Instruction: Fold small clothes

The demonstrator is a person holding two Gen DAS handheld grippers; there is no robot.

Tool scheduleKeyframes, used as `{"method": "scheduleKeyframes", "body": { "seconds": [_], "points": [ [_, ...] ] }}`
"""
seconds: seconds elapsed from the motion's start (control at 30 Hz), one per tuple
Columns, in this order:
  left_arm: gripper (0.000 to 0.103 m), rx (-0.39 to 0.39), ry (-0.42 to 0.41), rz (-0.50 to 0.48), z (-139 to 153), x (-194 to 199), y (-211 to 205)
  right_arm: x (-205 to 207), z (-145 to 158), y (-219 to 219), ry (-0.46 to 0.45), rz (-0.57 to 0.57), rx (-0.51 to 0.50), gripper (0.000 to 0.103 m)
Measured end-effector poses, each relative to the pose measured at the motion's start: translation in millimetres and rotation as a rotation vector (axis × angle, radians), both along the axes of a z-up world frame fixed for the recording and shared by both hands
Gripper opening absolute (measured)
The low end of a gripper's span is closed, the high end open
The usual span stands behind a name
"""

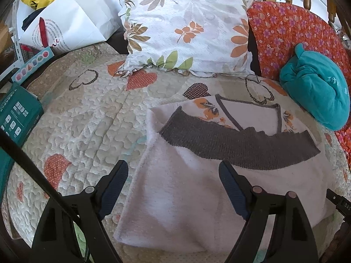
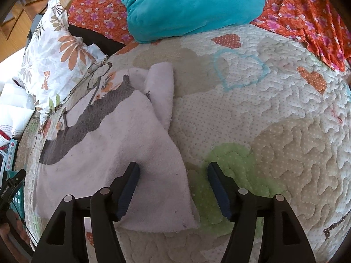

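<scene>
Pale pink garment (image 2: 122,144) lies lengthwise ahead; my right gripper (image 2: 173,188) straddles its near corner, left gripper (image 1: 173,188) its other edge, both spread wide, empty.

A pale pink garment (image 1: 175,201) with a dark grey knitted band (image 1: 239,144) was laid flat, partly folded, its band toward 12 o'clock.

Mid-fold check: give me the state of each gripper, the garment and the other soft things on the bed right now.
left gripper: open, over the garment's left edge, holding nothing.
right gripper: open, straddling the garment's right edge, holding nothing.
pale pink garment: lying on the quilt, partly folded, grey band showing.
sleeve: folded over, lying at the garment's right side.
floral pillow: propped upright behind the garment.
teal garment: bundled, unfolded.
</scene>
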State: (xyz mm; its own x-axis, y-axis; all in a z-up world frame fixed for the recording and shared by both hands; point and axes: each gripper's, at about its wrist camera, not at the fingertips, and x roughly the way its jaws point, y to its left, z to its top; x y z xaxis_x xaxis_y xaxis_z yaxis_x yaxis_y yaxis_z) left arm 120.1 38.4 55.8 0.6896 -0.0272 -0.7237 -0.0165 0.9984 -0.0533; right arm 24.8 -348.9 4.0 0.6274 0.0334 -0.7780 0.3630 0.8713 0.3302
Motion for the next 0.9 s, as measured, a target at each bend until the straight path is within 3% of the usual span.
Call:
{"method": "scheduleKeyframes", "body": {
  "seconds": [0.13,0.33,0.43,0.53,0.9],
  "points": [
    [0.084,-0.028,0.013,0.007,-2.0,1.7,3.8,-0.2,-1.3,1.3,-0.01,-0.001,-0.005,0.073],
    [0.084,-0.054,0.019,0.022,-3.6,2.4,8.6,2.4,-4.2,5.4,-0.036,0.017,-0.017,0.087],
    [0.084,-0.052,0.018,0.023,-3.7,2.1,8.5,5.0,-5.9,16.7,-0.039,0.047,-0.077,0.094],
    [0.084,-0.049,0.012,0.023,-3.2,1.7,9.1,7.9,-6.2,24.4,-0.017,0.057,-0.131,0.094],
    [0.084,-0.045,0.009,0.025,-4.8,2.2,11.0,6.2,-0.1,10.7,-0.014,0.012,-0.013,0.093]
  ]
}}
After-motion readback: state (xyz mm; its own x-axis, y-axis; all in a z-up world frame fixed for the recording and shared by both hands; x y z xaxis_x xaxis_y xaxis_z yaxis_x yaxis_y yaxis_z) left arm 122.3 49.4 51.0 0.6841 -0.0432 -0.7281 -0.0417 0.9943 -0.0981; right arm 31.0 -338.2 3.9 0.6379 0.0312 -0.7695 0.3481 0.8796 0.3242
